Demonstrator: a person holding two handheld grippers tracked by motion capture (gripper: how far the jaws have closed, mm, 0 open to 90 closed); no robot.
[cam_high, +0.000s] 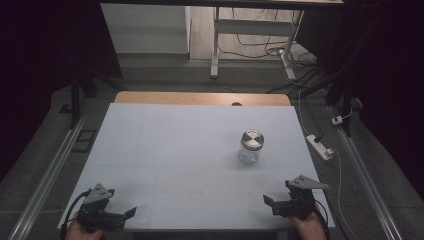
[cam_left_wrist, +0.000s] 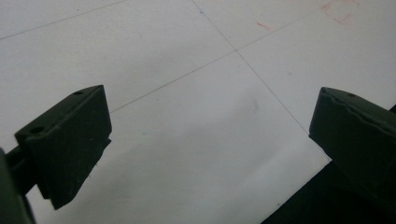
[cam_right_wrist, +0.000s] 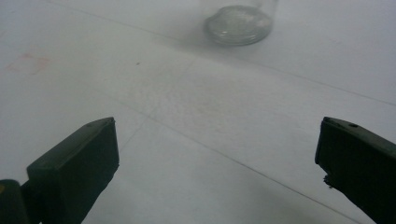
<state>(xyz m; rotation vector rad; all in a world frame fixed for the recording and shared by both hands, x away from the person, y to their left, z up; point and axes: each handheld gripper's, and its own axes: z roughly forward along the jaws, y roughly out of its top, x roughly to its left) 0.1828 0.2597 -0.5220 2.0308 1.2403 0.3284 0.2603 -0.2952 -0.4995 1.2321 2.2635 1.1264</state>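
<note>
A clear glass jar (cam_high: 250, 148) with a silver metal lid (cam_high: 252, 139) stands upright on the white table top (cam_high: 175, 150), right of the middle and nearer the far half. It is well apart from both grippers, with bare surface all around it. The right gripper (cam_high: 272, 202) sits at the near right edge of the table, closer to the jar than the other; in the right gripper view the jar's rounded base (cam_right_wrist: 239, 24) shows ahead of the jaws and a little left of the gap's middle, with open table between. Those jaws stand wide apart with nothing between them. The left gripper (cam_high: 127, 214) rests at the near left corner, far across the table from the jar, its jaws likewise spread wide over bare table with nothing in them. Each gripper is held low by a hand coming in from the bottom edge, and both point inward towards the table's middle, the grey three-cornered plate on top of each.
</note>
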